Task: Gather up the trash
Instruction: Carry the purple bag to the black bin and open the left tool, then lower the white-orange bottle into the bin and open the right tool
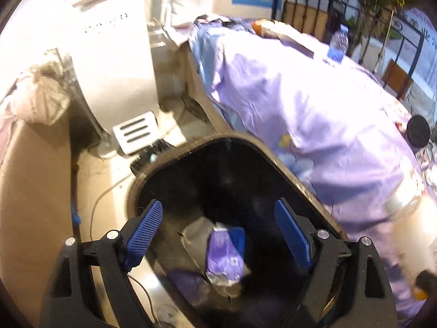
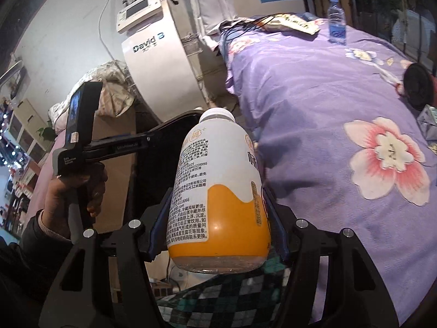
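My left gripper (image 1: 218, 205) hangs open over a black trash bin (image 1: 191, 147) beside the bed. A crumpled purple wrapper (image 1: 224, 257) lies inside the bin below the blue pads, clear of both. My right gripper (image 2: 218, 191) is shut on a white and orange drink bottle (image 2: 218, 191) with a white cap, held upright at the bed's edge. In the right wrist view a hand (image 2: 73, 191) holds the left gripper's handle (image 2: 82, 136), which points at the bin (image 2: 177, 125). The bottle (image 1: 412, 235) shows blurred at the right edge of the left wrist view.
The bed with a purple flowered sheet (image 2: 314, 87) fills the right side. On it stand a clear water bottle (image 2: 336, 22), a snack packet (image 2: 295, 23), a round black object (image 2: 416, 84) and a small carton (image 2: 428, 123). A white machine (image 2: 161, 63) stands behind the bin.
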Demonstrator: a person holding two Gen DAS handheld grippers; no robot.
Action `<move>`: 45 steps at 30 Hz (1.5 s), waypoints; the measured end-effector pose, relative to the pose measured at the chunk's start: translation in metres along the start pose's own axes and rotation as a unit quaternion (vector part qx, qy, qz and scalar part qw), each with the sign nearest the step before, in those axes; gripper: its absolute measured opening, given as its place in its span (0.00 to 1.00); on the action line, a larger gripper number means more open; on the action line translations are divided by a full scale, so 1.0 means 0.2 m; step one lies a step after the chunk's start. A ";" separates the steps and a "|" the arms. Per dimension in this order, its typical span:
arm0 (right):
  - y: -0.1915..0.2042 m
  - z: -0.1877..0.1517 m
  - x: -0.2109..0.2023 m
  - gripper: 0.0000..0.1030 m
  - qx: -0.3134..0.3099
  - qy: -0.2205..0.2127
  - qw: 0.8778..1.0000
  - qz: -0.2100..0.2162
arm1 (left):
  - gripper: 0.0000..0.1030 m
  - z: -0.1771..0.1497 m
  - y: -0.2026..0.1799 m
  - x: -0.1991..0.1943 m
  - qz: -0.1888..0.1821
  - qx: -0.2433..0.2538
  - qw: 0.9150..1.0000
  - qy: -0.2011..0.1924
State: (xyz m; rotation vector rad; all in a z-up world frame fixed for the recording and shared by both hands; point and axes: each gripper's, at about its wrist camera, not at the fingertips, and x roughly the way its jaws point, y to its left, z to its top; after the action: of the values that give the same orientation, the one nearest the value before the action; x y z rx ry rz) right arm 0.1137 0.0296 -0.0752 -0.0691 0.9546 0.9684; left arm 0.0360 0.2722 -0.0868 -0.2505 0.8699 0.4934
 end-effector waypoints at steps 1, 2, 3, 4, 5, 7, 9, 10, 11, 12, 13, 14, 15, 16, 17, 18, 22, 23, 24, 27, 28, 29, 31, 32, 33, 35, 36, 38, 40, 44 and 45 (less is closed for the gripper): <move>0.03 0.02 0.05 0.60 -0.005 0.011 1.000 0.008 | 0.81 0.01 0.02 -0.02 0.004 -0.002 1.000 -0.009; 0.08 0.04 0.11 0.60 -0.013 0.027 0.999 0.016 | 0.81 0.03 0.03 -0.03 0.006 -0.005 1.000 -0.016; 0.11 0.06 0.18 0.60 -0.021 0.046 0.998 0.022 | 0.82 0.05 0.05 -0.06 0.009 -0.009 1.000 -0.023; 0.14 0.08 0.25 0.60 -0.026 0.062 0.997 0.026 | 0.82 0.06 0.07 -0.08 0.012 -0.014 0.999 -0.030; 0.17 0.10 0.33 0.60 -0.028 0.084 0.996 0.029 | 0.83 0.08 0.09 -0.10 0.014 -0.020 0.999 -0.037; 0.22 0.13 0.49 0.60 -0.032 0.124 0.991 0.031 | 0.84 0.09 0.14 -0.14 0.016 -0.028 0.998 -0.047; 0.27 0.16 0.63 0.60 -0.038 0.161 0.986 0.022 | 0.85 0.11 0.18 -0.16 0.010 -0.038 0.998 -0.051; 0.30 0.17 0.72 0.60 -0.047 0.186 0.981 0.013 | 0.85 0.11 0.19 -0.16 0.008 -0.042 0.998 -0.053; 0.33 0.17 0.79 0.60 -0.052 0.204 0.977 0.007 | 0.85 0.12 0.20 -0.17 0.007 -0.046 0.997 -0.054; 0.36 0.17 0.87 0.60 -0.059 0.220 0.974 -0.002 | 0.85 0.12 0.21 -0.17 0.008 -0.048 0.997 -0.056; 0.38 0.17 0.93 0.60 -0.069 0.236 0.969 -0.012 | 0.85 0.12 0.22 -0.17 0.008 -0.051 0.997 -0.057; 0.40 0.16 0.98 0.60 -0.075 0.250 0.965 -0.019 | 0.85 0.12 0.24 -0.17 0.008 -0.055 0.997 -0.058; 0.42 0.15 1.05 0.60 -0.078 0.261 0.962 -0.024 | 0.85 0.12 0.25 -0.18 0.006 -0.060 0.997 -0.057; 0.43 0.15 1.09 0.60 -0.081 0.270 0.959 -0.029 | 0.85 0.12 0.27 -0.18 0.004 -0.065 0.996 -0.058; 0.44 0.14 1.14 0.60 -0.082 0.282 0.955 -0.033 | 0.85 0.12 0.28 -0.18 0.003 -0.070 0.996 -0.059; 0.44 0.13 1.19 0.60 -0.078 0.293 0.952 -0.036 | 0.85 0.12 0.29 -0.18 0.002 -0.074 0.995 -0.060; 0.39 0.10 1.36 0.60 -0.045 0.337 0.939 -0.045 | 0.85 0.11 0.32 -0.19 0.006 -0.077 0.995 -0.062; 0.37 0.09 1.41 0.60 -0.039 0.345 0.936 -0.052 | 0.85 0.11 0.33 -0.19 0.008 -0.078 0.995 -0.063; 0.37 0.09 1.43 0.60 -0.039 0.348 0.935 -0.058 | 0.85 0.11 0.33 -0.19 0.007 -0.080 0.995 -0.063; 0.36 0.08 1.50 0.61 -0.036 0.360 0.930 -0.072 | 0.85 0.10 0.33 -0.18 0.003 -0.079 0.995 -0.060; 0.36 0.08 1.51 0.61 -0.030 0.362 0.929 -0.068 | 0.85 0.10 0.33 -0.18 0.002 -0.077 0.995 -0.058; 0.36 0.08 1.51 0.64 -0.024 0.363 0.929 -0.064 | 0.85 0.09 0.33 -0.17 0.002 -0.075 0.996 -0.058; 0.35 0.10 1.51 0.74 -0.019 0.358 0.932 -0.057 | 0.85 0.09 0.33 -0.17 0.001 -0.074 0.996 -0.056; 0.36 0.11 1.49 0.76 -0.022 0.346 0.936 -0.052 | 0.85 0.09 0.33 -0.16 -0.001 -0.075 0.996 -0.055; 0.38 0.11 1.46 0.77 -0.028 0.336 0.940 -0.051 | 0.85 0.09 0.33 -0.16 -0.002 -0.077 0.996 -0.054; 0.38 0.11 1.39 0.77 -0.032 0.319 0.946 -0.050 | 0.85 0.09 0.33 -0.16 -0.003 -0.078 0.995 -0.054; 0.38 0.11 1.35 0.77 -0.034 0.308 0.950 -0.044 | 0.85 0.09 0.33 -0.16 -0.003 -0.079 0.995 -0.056; 0.40 0.13 1.23 0.77 -0.039 0.277 0.960 -0.025 | 0.85 0.09 0.33 -0.18 -0.003 -0.080 0.995 -0.061; 0.40 0.13 1.11 0.79 -0.041 0.244 0.969 -0.017 | 0.85 0.10 0.33 -0.18 -0.003 -0.082 0.994 -0.066; 0.36 0.12 0.86 0.80 -0.030 0.178 0.984 -0.001 | 0.86 0.11 0.30 -0.15 -0.010 -0.083 0.995 -0.059; 0.34 0.12 0.80 0.80 -0.025 0.161 0.987 0.005 | 0.86 0.11 0.29 -0.14 -0.014 -0.081 0.995 -0.055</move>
State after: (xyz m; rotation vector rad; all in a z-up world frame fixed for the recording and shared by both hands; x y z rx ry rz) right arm 0.1136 0.1869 -0.1514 -0.2690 1.2270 1.0072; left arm 0.0059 0.3212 -0.0527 -0.3804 0.7196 0.5474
